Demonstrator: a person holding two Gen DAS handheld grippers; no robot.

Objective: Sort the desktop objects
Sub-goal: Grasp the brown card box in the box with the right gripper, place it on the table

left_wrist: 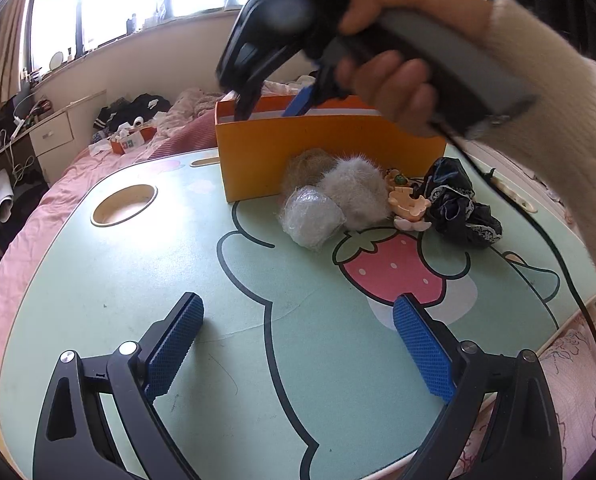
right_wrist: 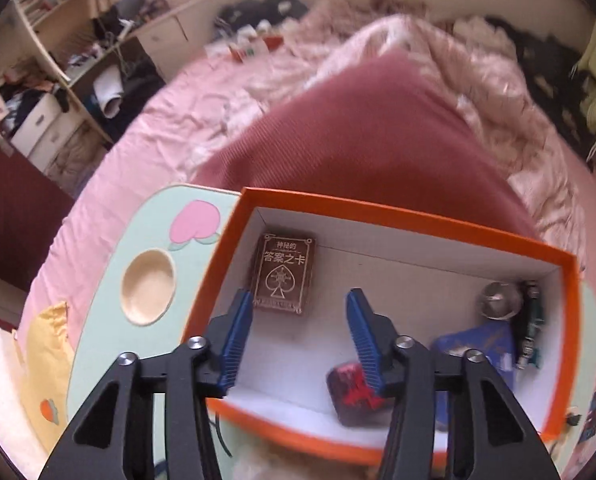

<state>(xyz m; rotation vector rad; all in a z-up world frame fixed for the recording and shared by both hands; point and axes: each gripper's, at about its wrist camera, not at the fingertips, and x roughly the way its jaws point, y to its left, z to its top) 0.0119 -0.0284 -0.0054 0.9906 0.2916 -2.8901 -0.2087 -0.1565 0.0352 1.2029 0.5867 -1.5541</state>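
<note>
Left wrist view shows the left hand-held gripper (left_wrist: pixel 298 346) low in the frame, its blue pads spread wide apart with nothing between them, over the mint-green worktop (left_wrist: pixel 146 280) printed with a strawberry. Near the middle of the frame an orange box (left_wrist: pixel 330 148) stands on the worktop. Just in front of it, toward the right, lies a cluster of objects: a fluffy grey ball (left_wrist: pixel 358 188), a clear plastic-wrapped bundle (left_wrist: pixel 312 216) touching it, a small peach-coloured figure (left_wrist: pixel 408 204) and a crumpled black lace cloth (left_wrist: pixel 458 204). Above the box, in the upper part of the frame, a hand (left_wrist: pixel 390 80) in a cream knitted sleeve holds the right hand-held gripper (left_wrist: pixel 272 106), its tips pointing down over the box's open top.

From the right wrist view, the right hand-held gripper (right_wrist: pixel 300 334) hangs over the box's white interior with its pads partly apart and nothing clamped between them. Inside the orange box (right_wrist: pixel 418 216) lie a brown card deck (right_wrist: pixel 286 272) at the upper left, a red-and-black item (right_wrist: pixel 350 396) low in the middle, and at the right a blue pack (right_wrist: pixel 478 344), a clear ball (right_wrist: pixel 498 300) and a dark slender item (right_wrist: pixel 532 320).
</note>
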